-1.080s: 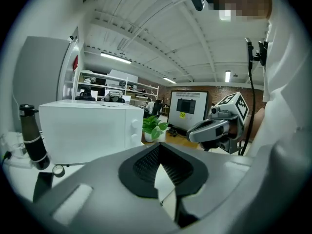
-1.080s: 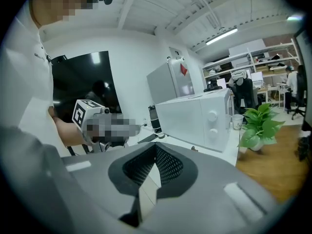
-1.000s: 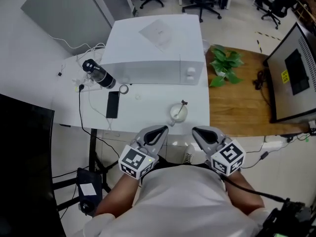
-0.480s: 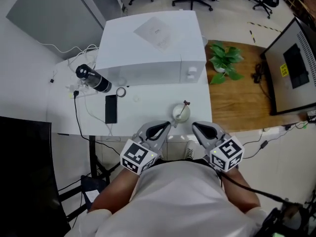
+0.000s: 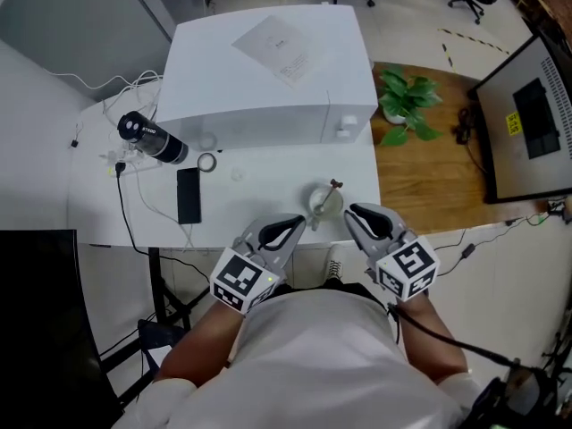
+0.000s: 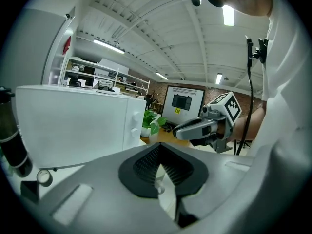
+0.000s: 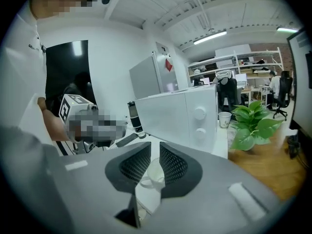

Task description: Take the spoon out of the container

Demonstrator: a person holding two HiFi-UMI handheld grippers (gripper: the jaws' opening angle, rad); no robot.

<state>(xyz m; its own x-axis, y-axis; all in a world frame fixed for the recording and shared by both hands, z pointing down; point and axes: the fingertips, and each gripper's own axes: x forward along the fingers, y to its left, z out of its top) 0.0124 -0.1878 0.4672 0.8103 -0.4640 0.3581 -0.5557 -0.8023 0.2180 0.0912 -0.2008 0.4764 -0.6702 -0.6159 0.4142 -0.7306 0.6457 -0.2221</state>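
Right gripper view: the right hand-held gripper (image 7: 155, 147) is seen released. Its jaws have just been opening, and nothing is pressed between the pads. A small white cup (image 7: 153, 172) is framed in the gap, just ahead. The left hand-held gripper (image 6: 158, 147) is clenched on nothing. In the head view the cup is found near the front edge of the white desk (image 5: 259, 190), just beyond both tips. The spoon (image 5: 332, 192) is stood in it, with its dark-tipped handle leaned away toward the microwave oven (image 5: 268, 70). The reach is judged barely begun. The handle is best taken high by the right jaws. The cup may need steadying from the left, so that it is not tipped as the spoon is drawn straight out.
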